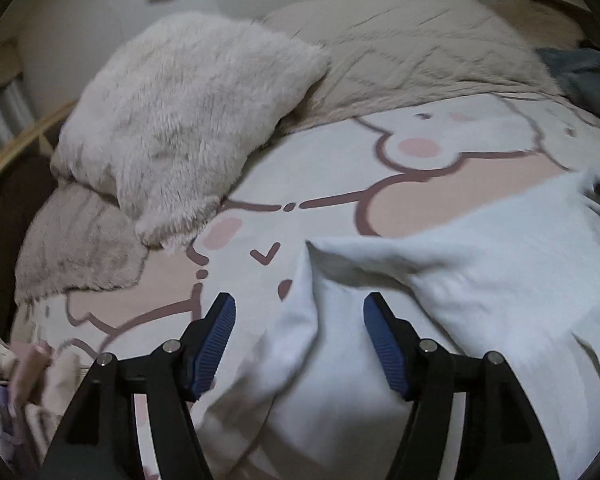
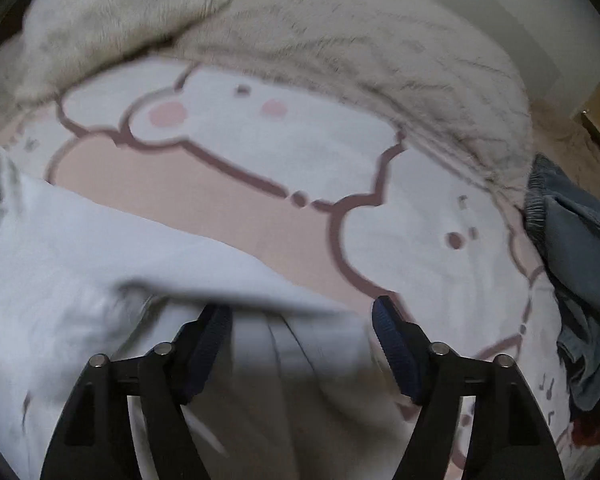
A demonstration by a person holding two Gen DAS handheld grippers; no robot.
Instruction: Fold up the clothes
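Observation:
A white garment (image 1: 480, 280) lies rumpled on the cartoon-print bed sheet (image 1: 320, 168). My left gripper (image 1: 299, 307) is open, its blue pads (image 1: 220, 336) on either side of a raised fold of the garment's left end. In the right wrist view the same white garment (image 2: 80, 248) spreads to the left and under my right gripper (image 2: 302, 310), which is open with a folded edge of the cloth lying between its fingers (image 2: 396, 344). The frames are blurred by motion.
A fluffy white pillow (image 1: 188, 116) and a beige plush blanket (image 1: 420, 48) lie at the head of the bed. Dark blue-grey clothes (image 2: 580, 264) are heaped at the right edge. More pale clothes (image 1: 32, 384) lie at the lower left.

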